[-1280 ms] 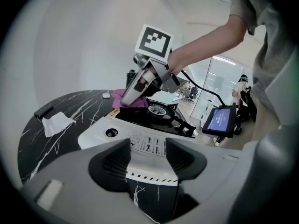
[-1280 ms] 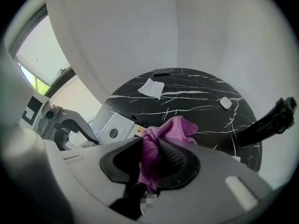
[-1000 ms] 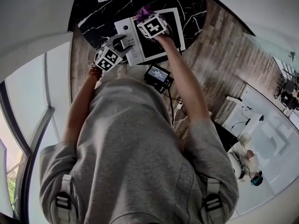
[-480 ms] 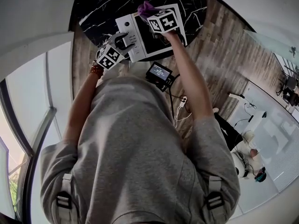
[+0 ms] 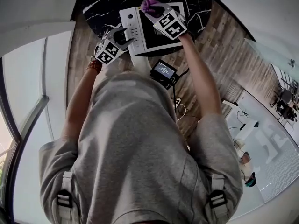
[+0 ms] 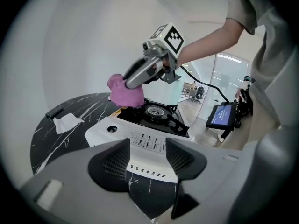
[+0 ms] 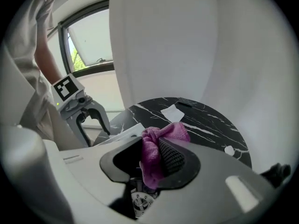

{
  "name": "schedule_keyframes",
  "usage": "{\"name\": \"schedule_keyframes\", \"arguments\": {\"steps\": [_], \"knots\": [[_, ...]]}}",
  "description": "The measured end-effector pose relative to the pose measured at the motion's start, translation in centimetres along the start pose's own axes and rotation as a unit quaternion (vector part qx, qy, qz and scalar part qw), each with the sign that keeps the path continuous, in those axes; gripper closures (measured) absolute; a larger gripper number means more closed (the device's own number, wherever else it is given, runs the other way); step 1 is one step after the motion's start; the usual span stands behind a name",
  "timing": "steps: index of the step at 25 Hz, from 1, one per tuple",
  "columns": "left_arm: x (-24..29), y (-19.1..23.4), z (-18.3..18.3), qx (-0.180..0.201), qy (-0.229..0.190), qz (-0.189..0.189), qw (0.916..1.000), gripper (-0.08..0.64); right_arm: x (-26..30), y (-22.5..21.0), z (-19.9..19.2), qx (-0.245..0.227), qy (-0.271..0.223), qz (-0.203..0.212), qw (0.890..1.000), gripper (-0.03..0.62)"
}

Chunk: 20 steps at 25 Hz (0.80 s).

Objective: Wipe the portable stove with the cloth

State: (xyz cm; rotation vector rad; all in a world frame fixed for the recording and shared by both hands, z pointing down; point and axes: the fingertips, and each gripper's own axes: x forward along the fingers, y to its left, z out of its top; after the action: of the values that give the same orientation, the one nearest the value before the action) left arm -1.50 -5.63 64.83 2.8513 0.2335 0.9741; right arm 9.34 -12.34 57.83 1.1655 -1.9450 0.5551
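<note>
The portable stove sat on the near side of a round black marble table. It had a white body with a printed control strip along its left side and one round knob at the far end of that strip. A black top filled the rest, with a single burner ring under dark pan supports.

The cloth was pink-purple and bunched into a soft wad. The right gripper was clenched on it, and its own view showed the fabric squeezed between the two dark pads. From the left gripper view the cloth hung at the stove's far left corner, right at the edge of the black top (whether it pressed on the surface or sat just above could not be told).

The left gripper was at the stove's near left corner with its jaws spread and nothing between them. Only the control strip showed beyond the gap.

By count there were one stove, one cloth and two grippers. Two white bits lay on the far part of the table, a paper scrap and a smaller piece. One small lit screen sat off the table's near right edge.
</note>
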Motion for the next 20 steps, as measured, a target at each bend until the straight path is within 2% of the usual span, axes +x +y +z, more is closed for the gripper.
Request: {"name": "schedule_keyframes", "arguments": {"steps": [3, 8, 14, 20], "knots": [[-0.1, -0.6, 0.2, -0.03, -0.007, 0.038, 0.9988, 0.342, 0.8, 1.6, -0.8, -0.061, 0.017, 0.034, 0.997, 0.469], [-0.1, -3.1, 0.4, -0.1, -0.031, 0.096, 0.9898, 0.341, 2.8, 3.6, -1.9, -0.157, 0.044, 0.08, 0.983, 0.469], [0.9, -4.8, -0.5, -0.152, -0.05, 0.145, 0.9764, 0.341, 5.0, 4.2, -3.0, -0.226, 0.079, 0.082, 0.967, 0.471], [1.6, -4.9, -0.8, -0.177, -0.064, 0.177, 0.966, 0.337, 6.2, 5.2, -3.5, -0.274, 0.102, 0.095, 0.952, 0.476]]}}
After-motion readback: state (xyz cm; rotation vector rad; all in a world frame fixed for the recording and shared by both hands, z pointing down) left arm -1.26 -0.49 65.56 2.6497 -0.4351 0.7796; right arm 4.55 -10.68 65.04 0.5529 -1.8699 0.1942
